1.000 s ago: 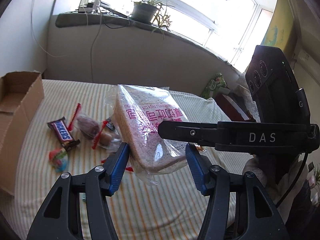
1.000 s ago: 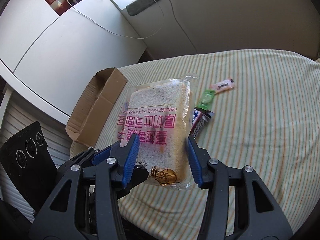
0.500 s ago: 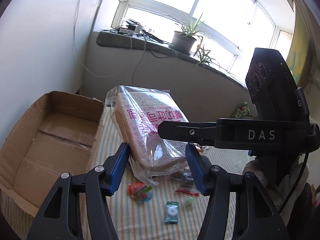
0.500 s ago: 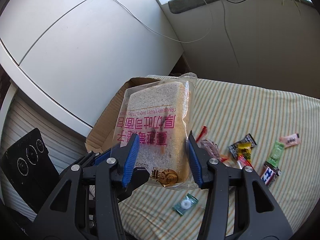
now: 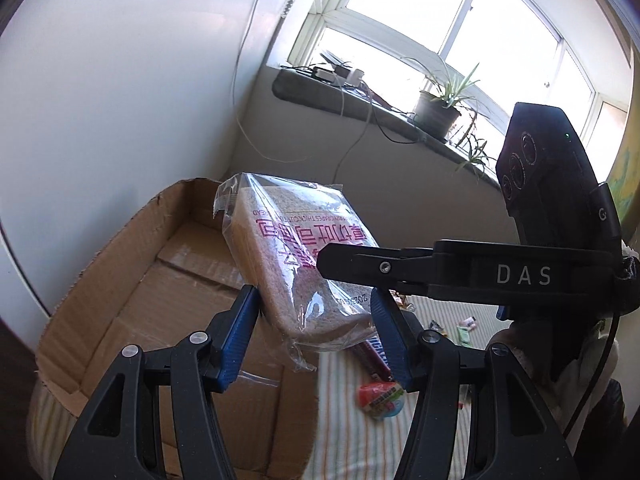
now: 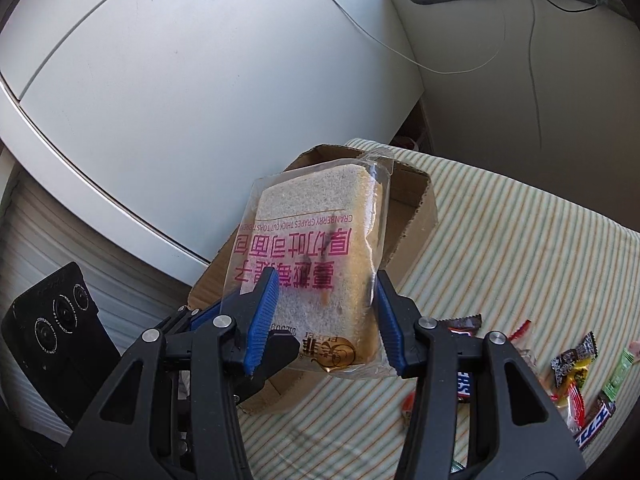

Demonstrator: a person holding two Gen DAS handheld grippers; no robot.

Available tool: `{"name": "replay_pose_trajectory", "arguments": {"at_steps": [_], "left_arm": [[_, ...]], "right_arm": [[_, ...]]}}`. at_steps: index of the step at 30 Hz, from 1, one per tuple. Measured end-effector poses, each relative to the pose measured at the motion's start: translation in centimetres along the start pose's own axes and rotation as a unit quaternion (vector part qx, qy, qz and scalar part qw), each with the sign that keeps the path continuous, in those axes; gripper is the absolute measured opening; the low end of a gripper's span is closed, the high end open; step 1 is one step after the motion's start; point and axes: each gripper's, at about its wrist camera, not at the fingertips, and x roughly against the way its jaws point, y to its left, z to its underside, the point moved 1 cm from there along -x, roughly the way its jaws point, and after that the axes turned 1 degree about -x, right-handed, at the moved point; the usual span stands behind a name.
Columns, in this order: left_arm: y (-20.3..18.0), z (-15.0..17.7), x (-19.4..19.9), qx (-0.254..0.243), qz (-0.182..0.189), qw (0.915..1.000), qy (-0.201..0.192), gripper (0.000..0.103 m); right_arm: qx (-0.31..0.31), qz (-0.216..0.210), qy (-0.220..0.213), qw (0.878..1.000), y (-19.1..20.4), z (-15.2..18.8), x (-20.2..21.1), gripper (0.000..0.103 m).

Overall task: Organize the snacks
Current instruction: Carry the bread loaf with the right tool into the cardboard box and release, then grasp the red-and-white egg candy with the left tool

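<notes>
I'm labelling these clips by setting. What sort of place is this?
Probably a home bedroom: a striped bedsheet under the snacks, a windowsill with a potted plant, and a white wardrobe.

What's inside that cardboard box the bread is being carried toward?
As far as the left wrist view shows, the cardboard box holds only its own folded bottom flaps. The bagged bread, both grippers closed on it, and the left gripper cover the near right part, so anything there is hidden.
</notes>
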Motion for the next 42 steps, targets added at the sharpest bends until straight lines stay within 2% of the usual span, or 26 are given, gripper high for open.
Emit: {"name": "replay_pose_trajectory", "arguments": {"at_steps": [10, 13, 16, 19, 23, 28, 34, 36, 42], "left_arm": [[3.9, 0.6, -0.4, 0.033, -0.033, 0.9988, 0.017, 0.057], [4.5, 0.8, -0.3, 0.031, -0.057, 0.9978, 0.015, 0.056], [5.2, 1.0, 0.1, 0.036, -0.067, 0.9971, 0.009, 0.055], [5.3, 1.0, 0.4, 0.031, -0.071, 0.997, 0.002, 0.055], [4.3, 0.9, 1.0, 0.008, -0.059, 0.9981, -0.019, 0.055], [2.4, 0.8, 1.8, -0.027, -0.033, 0.9971, -0.063, 0.058], [0.1, 0.7, 0.8, -0.052, -0.02, 0.9973, -0.049, 0.058], [-0.8, 0.8, 0.6, -0.061, -0.018, 0.9969, -0.047, 0.058], [-3.4, 1.5, 0.0, -0.08, 0.004, 0.9963, -0.031, 0.058]], "right_arm": [[0.024, -0.011, 0.037, 0.999, 2.2, -0.5, -5.2, 0.05], [0.031, 0.001, 0.037, 0.999, 2.5, -0.5, -5.9, 0.05], [0.037, 0.022, 0.024, 0.999, 2.5, -0.5, -5.9, 0.05], [0.03, 0.025, 0.021, 0.999, 2.0, -0.4, -5.6, 0.052], [0.03, 0.038, 0.015, 0.999, 1.3, 0.0, -4.7, 0.055], [0.037, 0.067, -0.002, 0.997, 0.1, 0.6, -2.7, 0.055], [0.029, 0.101, -0.04, 0.994, -2.8, 1.7, 1.5, 0.057], [0.032, 0.115, -0.053, 0.991, -3.7, 2.1, 2.8, 0.071], [0.049, 0.174, -0.075, 0.981, -6.2, 3.7, 6.7, 0.073]]}}
